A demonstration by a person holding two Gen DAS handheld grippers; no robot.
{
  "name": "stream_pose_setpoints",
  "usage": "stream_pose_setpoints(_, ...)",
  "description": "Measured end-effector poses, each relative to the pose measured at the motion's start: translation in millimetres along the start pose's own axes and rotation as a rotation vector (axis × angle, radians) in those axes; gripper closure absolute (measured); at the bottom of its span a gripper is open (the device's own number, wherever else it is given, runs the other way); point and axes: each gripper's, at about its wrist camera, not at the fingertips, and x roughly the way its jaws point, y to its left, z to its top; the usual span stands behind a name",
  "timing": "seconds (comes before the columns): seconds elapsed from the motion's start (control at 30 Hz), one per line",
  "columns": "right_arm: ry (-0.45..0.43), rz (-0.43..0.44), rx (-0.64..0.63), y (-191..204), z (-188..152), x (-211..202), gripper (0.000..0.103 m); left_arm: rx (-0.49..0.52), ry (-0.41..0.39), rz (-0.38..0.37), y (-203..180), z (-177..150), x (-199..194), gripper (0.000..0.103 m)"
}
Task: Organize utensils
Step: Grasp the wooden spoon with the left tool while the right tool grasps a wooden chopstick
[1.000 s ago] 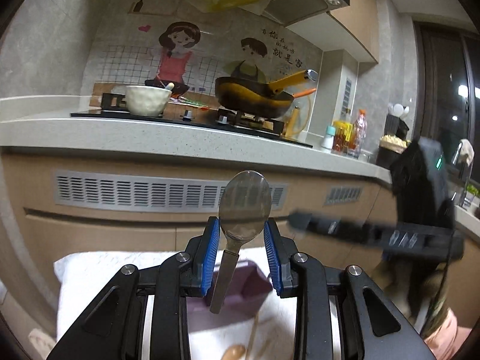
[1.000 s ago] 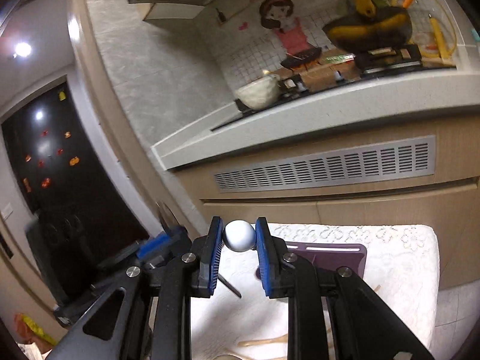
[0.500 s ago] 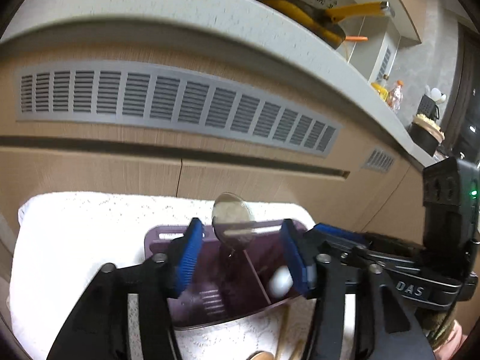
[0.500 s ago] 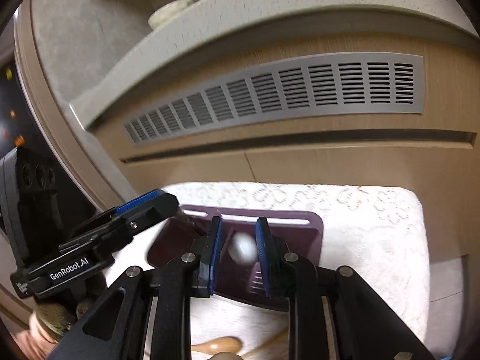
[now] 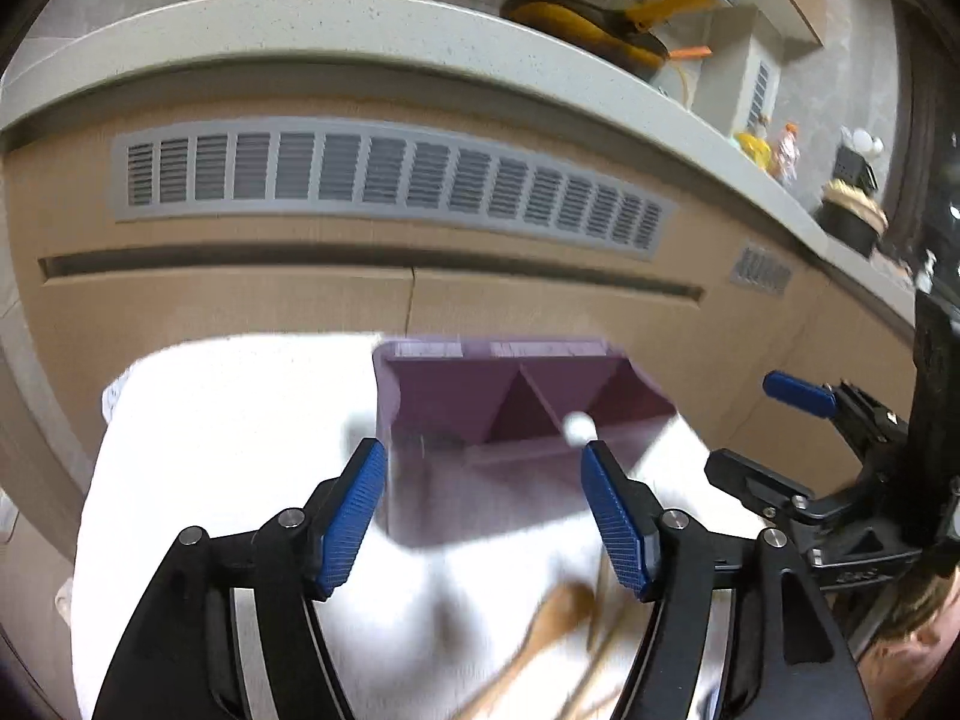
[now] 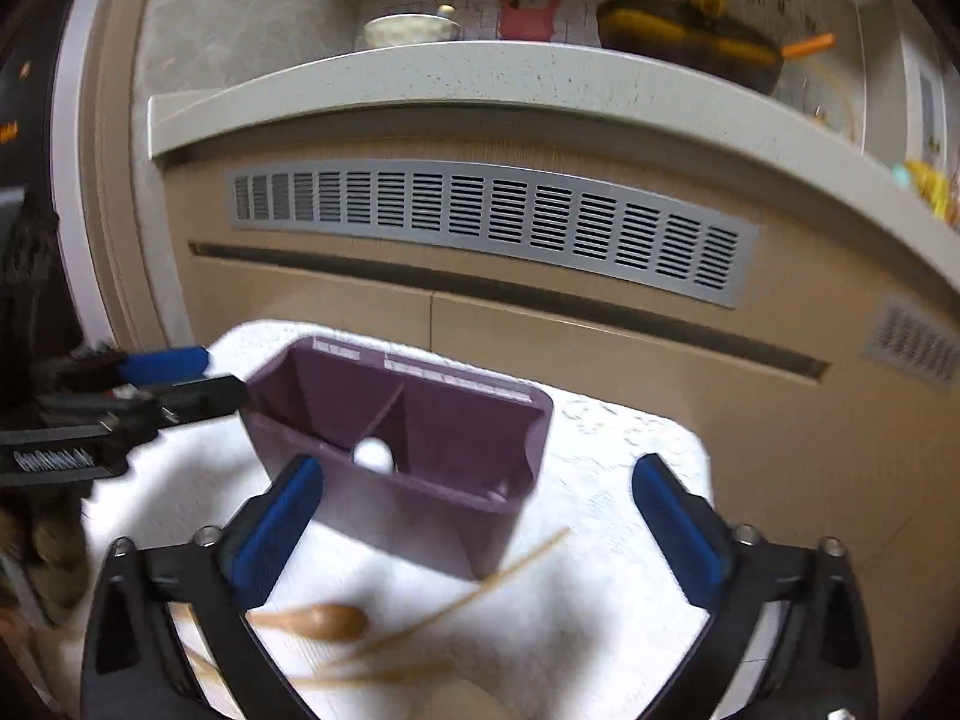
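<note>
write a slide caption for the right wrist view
Open right gripper above divided purple plastic utensil holder on white cloth.

Both tongs wore the same kit: matte black linkage arms, round silver screw heads at the pivots, and blue ribbed pads lining the inner faces of the fingers. The left tongs (image 5: 480, 516) showed four screws across its links. The right tongs (image 6: 477, 531) matched, and white lettering, too blurred to read, marked the other unit's black body.
</note>
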Motion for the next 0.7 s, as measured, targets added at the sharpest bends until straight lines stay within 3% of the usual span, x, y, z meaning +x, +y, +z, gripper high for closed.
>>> stream_pose_setpoints(0.2, 0.08, -0.054, -0.073, 2.1, -48.7, -14.8, 0.001, 0.114, 0.206, -0.059, -18.3, -41.6, 23.3, 0.035)
stream_pose_setpoints(0.23, 0.093, -0.053, -0.064, -0.4, -55.9, -17.7, 0.001, 0.131, 0.232, -0.063, -22.0, -46.6, 28.3, 0.038)
stream_pose_setpoints(0.3, 0.122, -0.038, -0.032, -6.6, -67.4, -21.4, 0.001, 0.163, 0.292, -0.066, -28.0, -54.4, 41.9, 0.055)
stream_pose_setpoints(0.37, 0.14, -0.034, 0.002, -16.7, -77.8, -26.5, 0.003, 0.181, 0.349, -0.078, -34.0, -60.3, 56.2, 0.06)
stream_pose_setpoints(0.53, 0.19, -0.027, 0.043, -35.4, -101.1, -30.2, 0.035, 0.235, 0.447, -0.132, -52.1, -60.3, 84.3, 0.061)
stream_pose_setpoints(0.7, 0.234, 0.009, 0.081, -41.8, -114.9, -23.2, 0.049, 0.267, 0.49, -0.073, -61.3, -56.5, 107.6, 0.061)
